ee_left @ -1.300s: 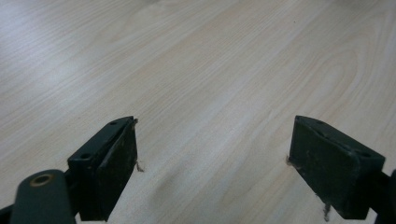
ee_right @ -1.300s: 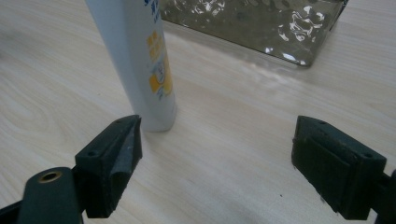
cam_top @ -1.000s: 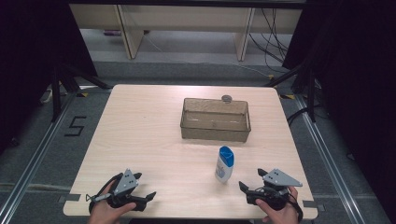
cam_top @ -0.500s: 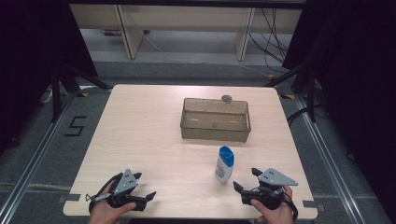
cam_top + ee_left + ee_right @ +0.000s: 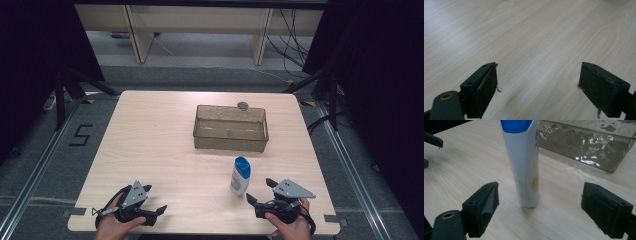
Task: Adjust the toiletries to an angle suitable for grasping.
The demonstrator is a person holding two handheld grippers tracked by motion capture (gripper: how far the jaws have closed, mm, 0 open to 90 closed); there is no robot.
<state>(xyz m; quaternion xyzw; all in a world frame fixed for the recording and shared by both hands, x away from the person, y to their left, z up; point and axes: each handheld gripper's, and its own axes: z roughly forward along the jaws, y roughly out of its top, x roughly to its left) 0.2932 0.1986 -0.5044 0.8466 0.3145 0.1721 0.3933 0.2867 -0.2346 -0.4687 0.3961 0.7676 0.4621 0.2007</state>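
High view first, starting at the near edge of the desk (image 5: 150, 145): two hands come in from six o'clock, each holding a claw. At about seven o'clock the left claw (image 5: 159, 210) lies low over bare wood, its jaws spread wide with nothing between them; the left gripper view shows the same gap over plain wood grain. At about five o'clock the right claw (image 5: 260, 191) is also spread, pointing toward eleven o'clock at a white bottle with a blue cap (image 5: 240, 175) that stands upright just beyond its tips, not touched. In the right gripper view the bottle (image 5: 524, 162) rises between the two open jaws, a little ahead of them. Farther on, toward twelve o'clock, a clear rectangular bin (image 5: 230, 128) sits near the desk's middle, apart from the bottle. A small round grey object (image 5: 243, 105) rests at the bin's far rim.
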